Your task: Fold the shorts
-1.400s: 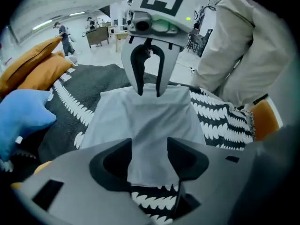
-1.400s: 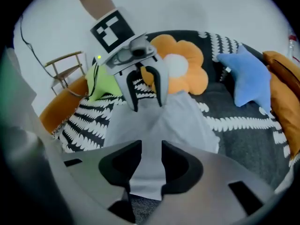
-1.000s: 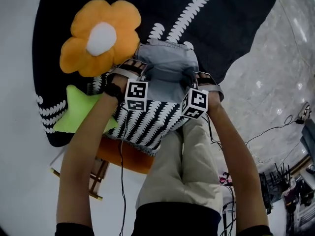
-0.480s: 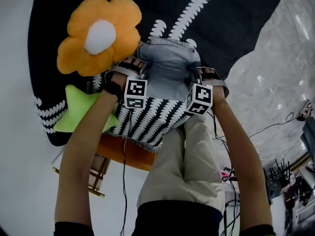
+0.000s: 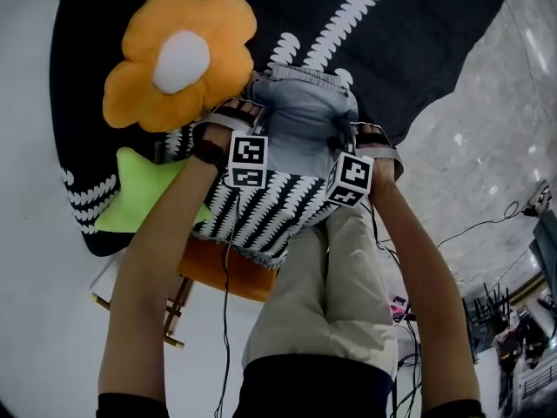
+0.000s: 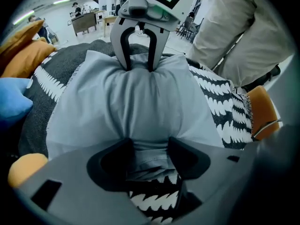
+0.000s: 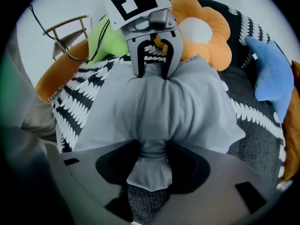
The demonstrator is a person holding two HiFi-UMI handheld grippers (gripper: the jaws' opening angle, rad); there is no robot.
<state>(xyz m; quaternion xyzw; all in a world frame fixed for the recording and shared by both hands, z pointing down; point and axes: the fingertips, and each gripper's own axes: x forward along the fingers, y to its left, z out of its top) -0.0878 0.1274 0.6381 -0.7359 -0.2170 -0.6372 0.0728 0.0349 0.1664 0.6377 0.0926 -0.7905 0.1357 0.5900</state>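
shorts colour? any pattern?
The shorts are plain pale grey-blue with no pattern. They show best in the right gripper view.

- My left arm (image 5: 157, 268): bare, stretched forward and down.
- My left hand (image 5: 218, 136): strapped round the handle, dark band at the wrist.
- My left tool (image 6: 149, 149): pointed steeply down, left cube (image 5: 248, 159) facing up at me. Its jaws stand partly closed and pinch a bunched fold of the shorts (image 6: 140, 102).
- My right arm (image 5: 418, 259): bare, stretched forward and down, beside the left.
- My right hand (image 5: 376, 146): strapped likewise.
- My right tool (image 7: 153, 149): pointed steeply down, right cube (image 5: 351, 179) tilted outward. Its jaws have just been closing and clamp a gathered edge of the shorts.
- Both tools: facing each other across the cloth, near, not touching.
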